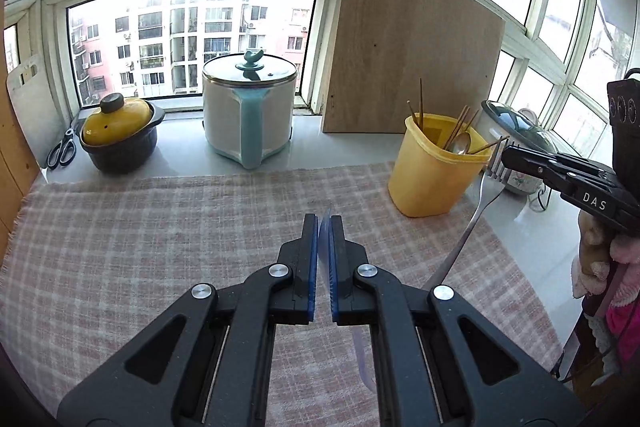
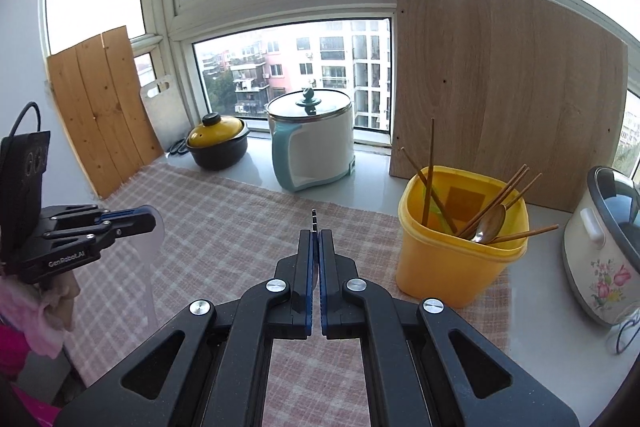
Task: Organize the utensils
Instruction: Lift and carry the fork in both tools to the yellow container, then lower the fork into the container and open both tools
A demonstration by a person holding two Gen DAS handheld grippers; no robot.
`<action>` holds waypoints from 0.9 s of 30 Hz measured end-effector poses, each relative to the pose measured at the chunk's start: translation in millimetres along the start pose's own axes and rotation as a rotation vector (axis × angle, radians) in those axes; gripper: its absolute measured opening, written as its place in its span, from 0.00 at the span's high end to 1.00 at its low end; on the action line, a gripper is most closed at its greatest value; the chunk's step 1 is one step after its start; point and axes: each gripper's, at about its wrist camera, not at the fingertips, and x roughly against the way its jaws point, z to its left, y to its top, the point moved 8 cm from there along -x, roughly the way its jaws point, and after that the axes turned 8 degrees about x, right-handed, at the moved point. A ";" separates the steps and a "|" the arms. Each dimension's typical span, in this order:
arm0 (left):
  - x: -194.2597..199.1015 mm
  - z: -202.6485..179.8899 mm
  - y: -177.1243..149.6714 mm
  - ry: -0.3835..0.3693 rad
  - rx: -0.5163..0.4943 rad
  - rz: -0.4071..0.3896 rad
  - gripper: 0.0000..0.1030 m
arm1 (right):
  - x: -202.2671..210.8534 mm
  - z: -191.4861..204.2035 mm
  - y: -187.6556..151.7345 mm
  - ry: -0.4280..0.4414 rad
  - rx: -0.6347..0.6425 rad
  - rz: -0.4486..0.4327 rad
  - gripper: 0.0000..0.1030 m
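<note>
A yellow plastic holder (image 1: pixel 434 169) (image 2: pixel 460 239) stands on the checked cloth's right edge, with several wooden chopsticks and a metal spoon (image 2: pixel 490 225) in it. My left gripper (image 1: pixel 323 223) is shut on a translucent plastic spoon (image 1: pixel 325 227), seen edge-on; from the right wrist view its pale bowl and handle (image 2: pixel 150 251) hang down. My right gripper (image 2: pixel 315 237) is shut on a metal fork, whose tines (image 2: pixel 314 217) poke out; in the left wrist view the fork (image 1: pixel 470 219) hangs down beside the holder.
A pink checked cloth (image 1: pixel 160 235) covers the counter. Behind it stand a white-and-teal electric pot (image 1: pixel 248 107), a yellow-lidded dark pot (image 1: pixel 120 135), scissors (image 1: pixel 62 149) and a leaning wooden board (image 1: pixel 408 51). A floral rice cooker (image 2: pixel 604 247) sits right of the holder.
</note>
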 end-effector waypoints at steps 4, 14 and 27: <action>-13.6 -21.2 22.4 -0.038 -0.009 -0.021 0.98 | 15.3 -27.4 6.8 -0.056 -0.026 -0.022 0.99; -49.1 -73.4 80.1 -0.119 -0.035 -0.066 0.98 | 42.4 -87.4 31.2 -0.193 -0.060 -0.077 0.99; -91.3 -122.7 131.9 -0.137 -0.059 -0.116 0.98 | 49.9 -129.9 52.7 -0.297 -0.045 -0.099 0.99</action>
